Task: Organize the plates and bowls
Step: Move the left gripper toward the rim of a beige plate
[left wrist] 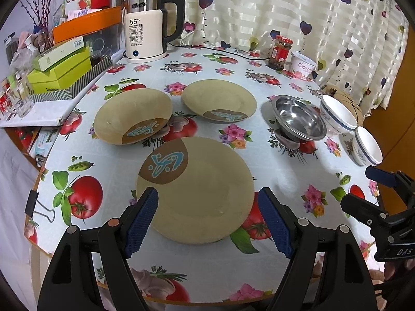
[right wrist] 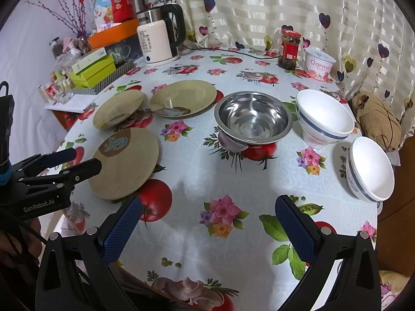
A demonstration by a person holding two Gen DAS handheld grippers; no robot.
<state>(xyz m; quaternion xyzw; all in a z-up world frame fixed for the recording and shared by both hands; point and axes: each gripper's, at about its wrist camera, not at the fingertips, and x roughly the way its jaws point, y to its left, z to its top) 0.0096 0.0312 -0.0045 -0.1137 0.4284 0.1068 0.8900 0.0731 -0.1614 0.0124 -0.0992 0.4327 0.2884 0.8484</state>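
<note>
Three beige plates with a brown-and-blue mark lie on the table: a near one [left wrist: 197,189] [right wrist: 127,163], a far left one [left wrist: 133,116] [right wrist: 118,111] and a far right one [left wrist: 219,101] [right wrist: 182,98]. A steel bowl [left wrist: 299,118] [right wrist: 253,118] stands right of them. Two white bowls with blue bands [left wrist: 337,115] [left wrist: 367,146] [right wrist: 324,116] [right wrist: 371,168] stand further right. My left gripper [left wrist: 207,217] is open and empty, its jaws either side of the near plate. My right gripper [right wrist: 207,226] is open and empty over bare cloth.
A kettle [left wrist: 150,26], a sauce jar [left wrist: 280,51] and a yoghurt tub [left wrist: 302,66] stand at the back. Boxes [left wrist: 61,70] and glasses crowd the left shelf. A straw bundle [right wrist: 376,121] lies at the right edge. A binder clip [left wrist: 39,207] holds the fruit-print cloth [right wrist: 207,181].
</note>
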